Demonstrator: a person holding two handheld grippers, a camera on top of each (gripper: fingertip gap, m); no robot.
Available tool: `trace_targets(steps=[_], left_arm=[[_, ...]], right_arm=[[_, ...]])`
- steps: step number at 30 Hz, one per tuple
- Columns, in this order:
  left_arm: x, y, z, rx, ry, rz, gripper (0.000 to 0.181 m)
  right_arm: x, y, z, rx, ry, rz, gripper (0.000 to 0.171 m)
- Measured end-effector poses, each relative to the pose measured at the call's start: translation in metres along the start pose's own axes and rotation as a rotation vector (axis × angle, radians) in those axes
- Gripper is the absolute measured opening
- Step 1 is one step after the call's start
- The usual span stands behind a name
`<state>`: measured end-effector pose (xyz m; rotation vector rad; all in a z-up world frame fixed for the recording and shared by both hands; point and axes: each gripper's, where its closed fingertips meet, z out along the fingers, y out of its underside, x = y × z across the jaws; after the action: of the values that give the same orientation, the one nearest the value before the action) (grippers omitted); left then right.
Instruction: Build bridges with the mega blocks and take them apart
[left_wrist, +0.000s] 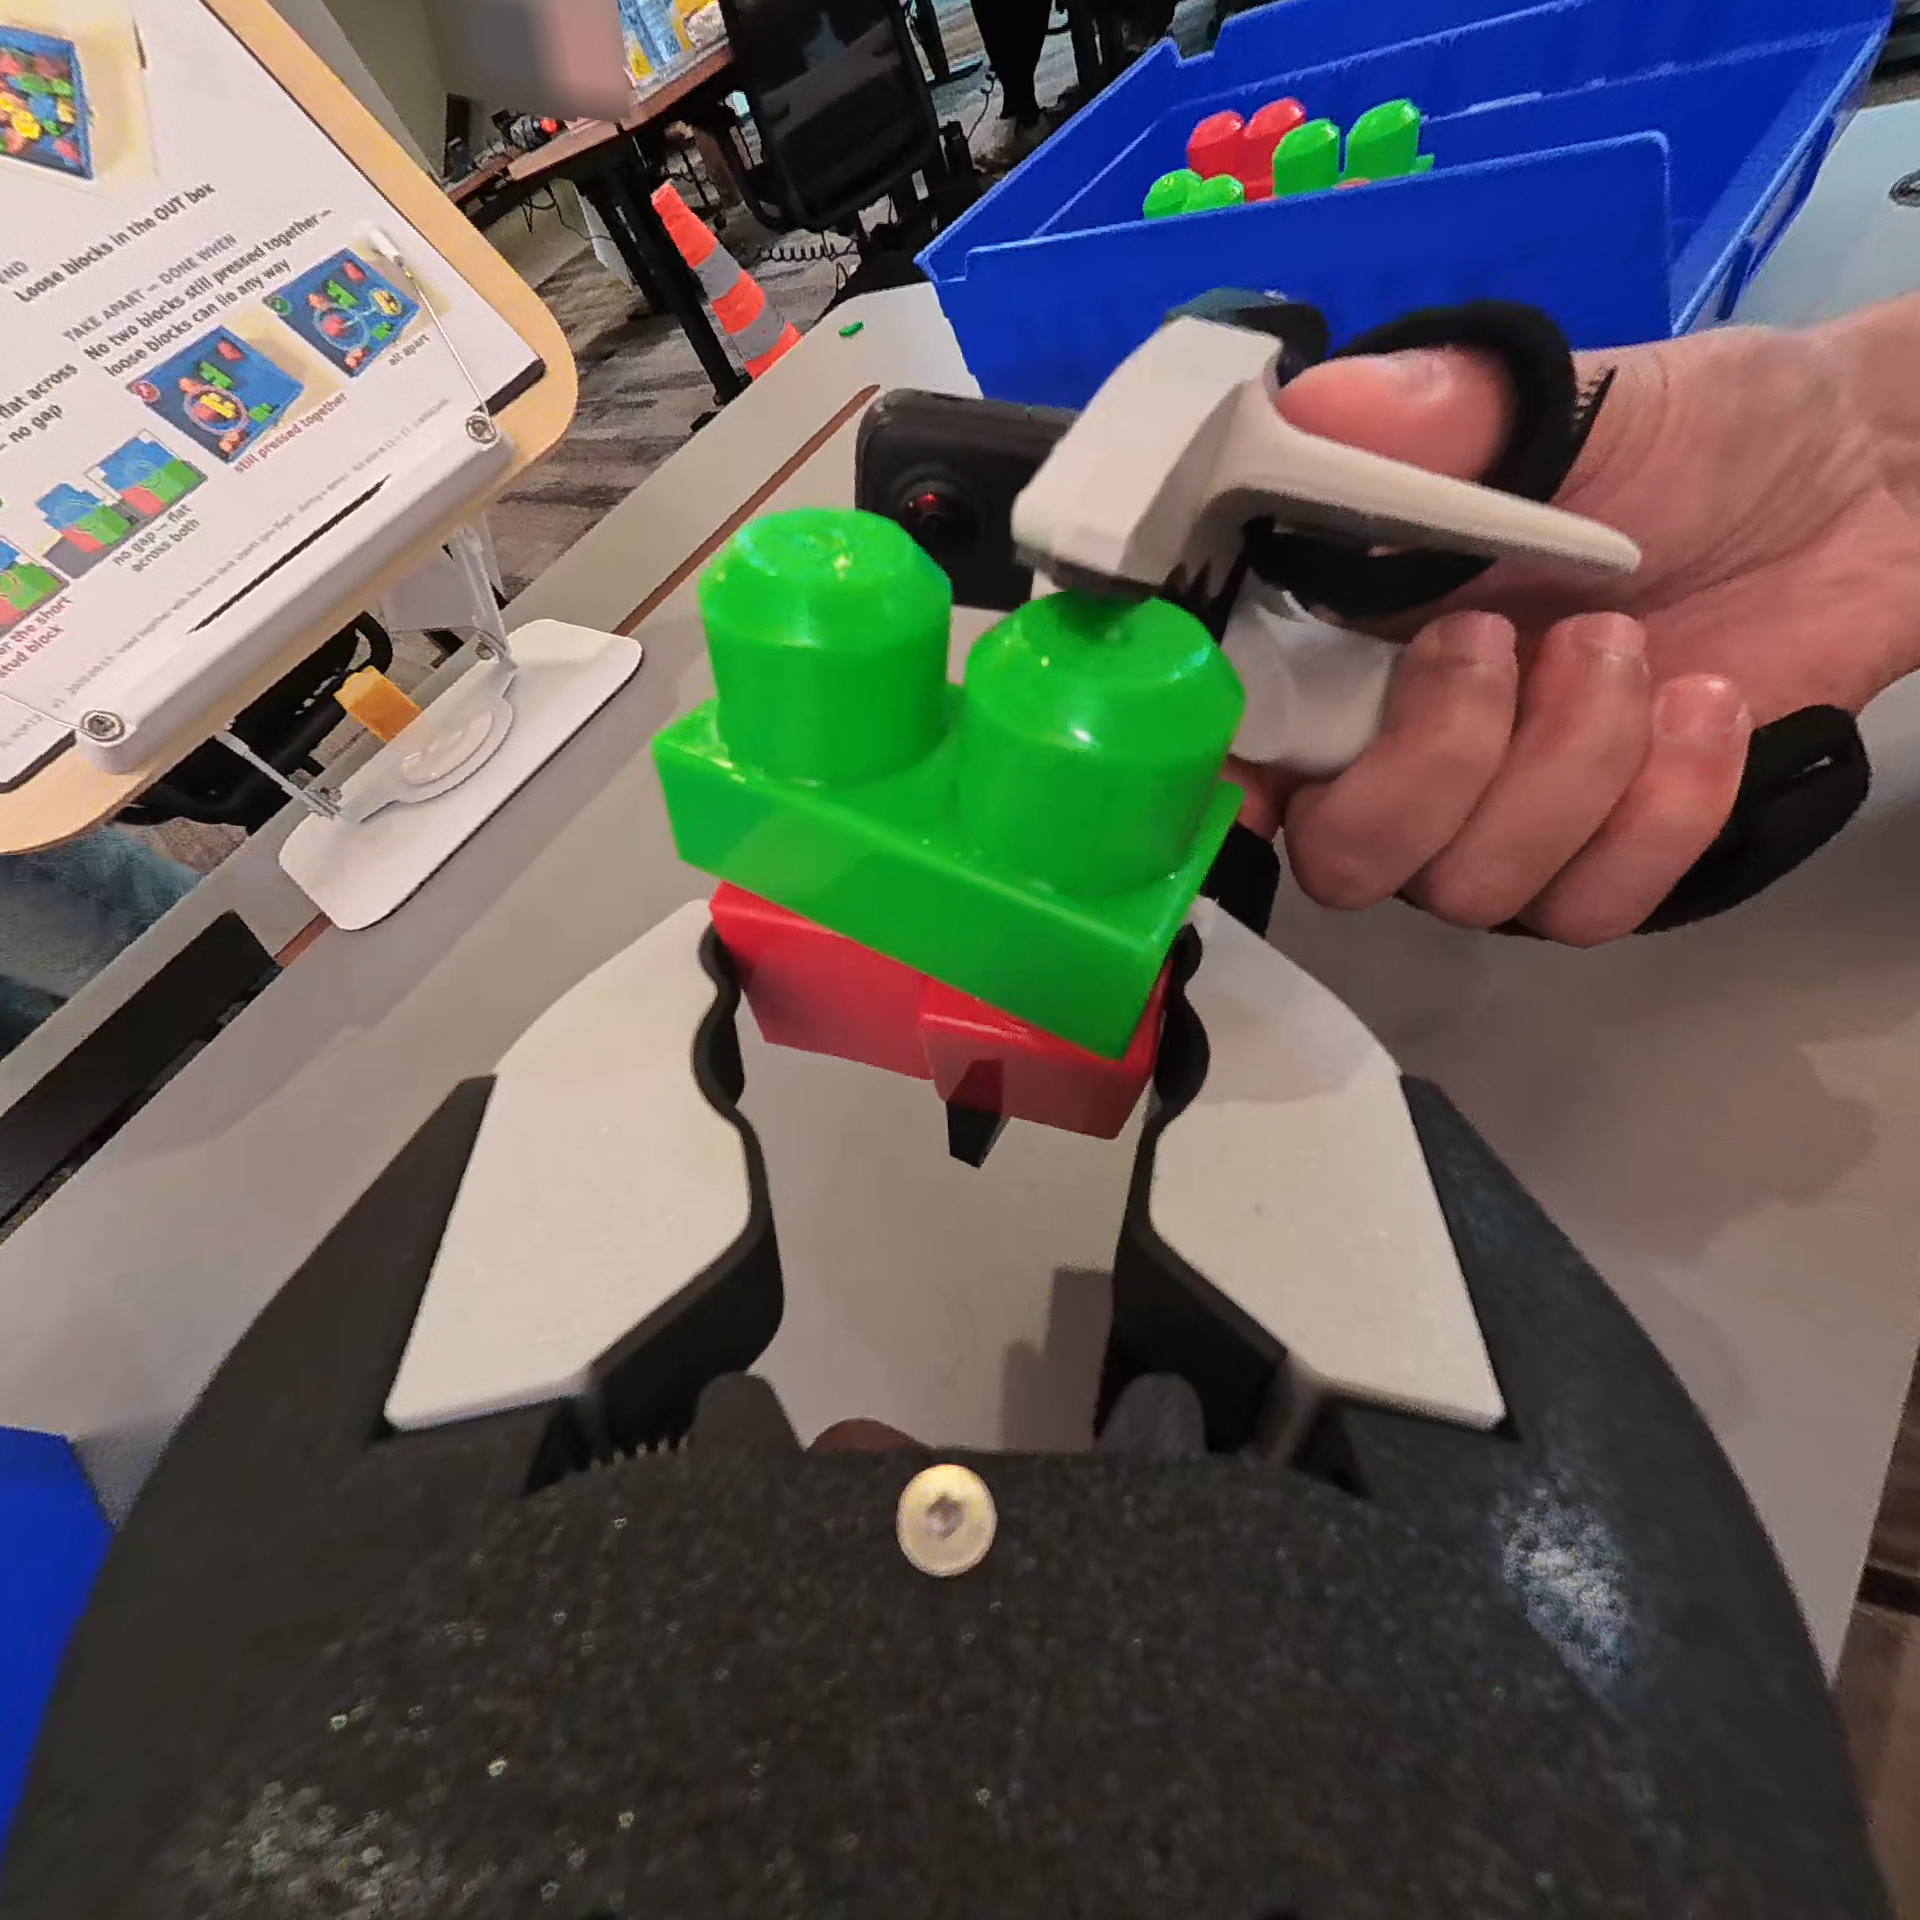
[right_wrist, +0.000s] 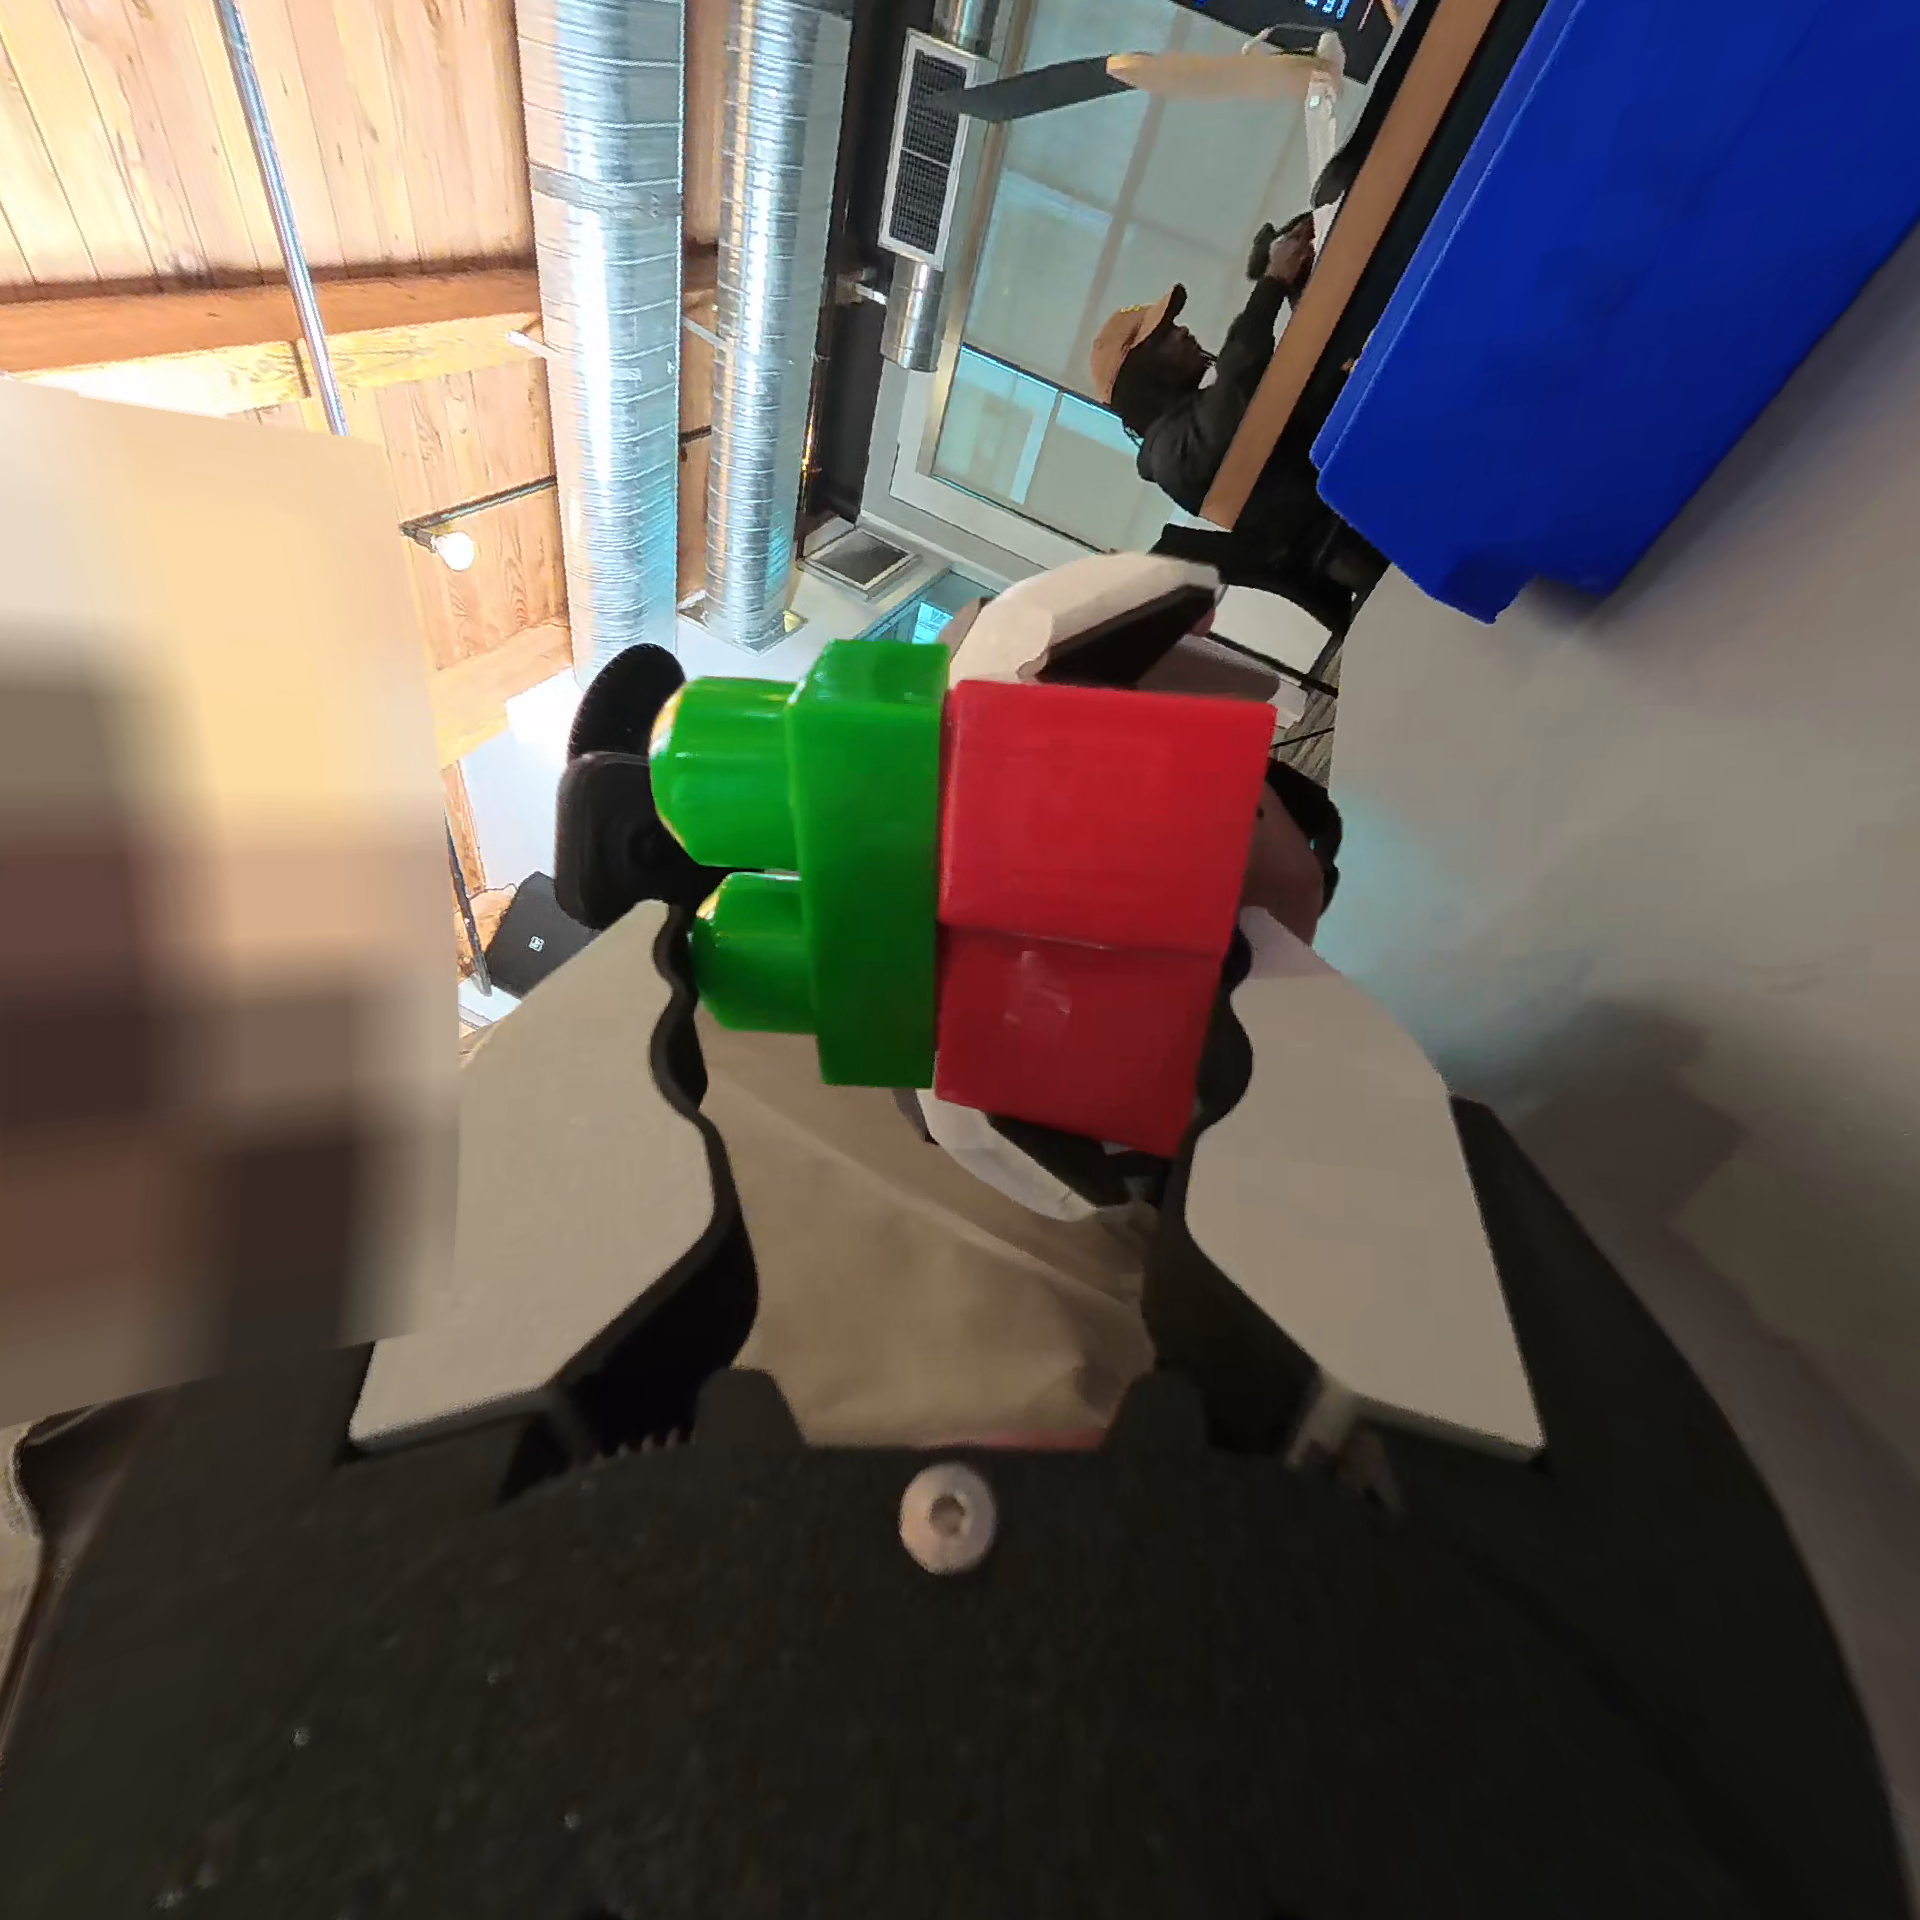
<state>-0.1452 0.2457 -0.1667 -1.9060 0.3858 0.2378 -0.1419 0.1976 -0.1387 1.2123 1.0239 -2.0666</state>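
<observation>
the left gripper (left_wrist: 951, 997) is clamping the red block (left_wrist: 831, 1003), held above the table (left_wrist: 1558, 1143), with the green block (left_wrist: 935, 821) seated on top. the right gripper (right_wrist: 951, 997) is pinching the same stack lengthwise, one fingertip (left_wrist: 1101, 520) touching a green stud.

Only readable print I see from here: instruction sheet (left_wrist: 260, 343) at 10 o'clock in left wrist view, clipped on a tilted stand (left_wrist: 457, 769) on the surface. Black and red headings, captions under small pics. Right wrist view: no legible txt.

Grey table (left_wrist: 1558, 1195) — blue bin (left_wrist: 1299, 270), document stand (left_wrist: 457, 790)
</observation>
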Motion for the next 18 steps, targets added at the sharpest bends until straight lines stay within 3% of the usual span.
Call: trace_targets(steps=[18], left_arm=[[0.008,-0.002,-0.009,0.038,0.093,0.042,0.078]], right_arm=[[-0.011,0.008,0.002,-0.044,-0.127,0.050,0.094]])
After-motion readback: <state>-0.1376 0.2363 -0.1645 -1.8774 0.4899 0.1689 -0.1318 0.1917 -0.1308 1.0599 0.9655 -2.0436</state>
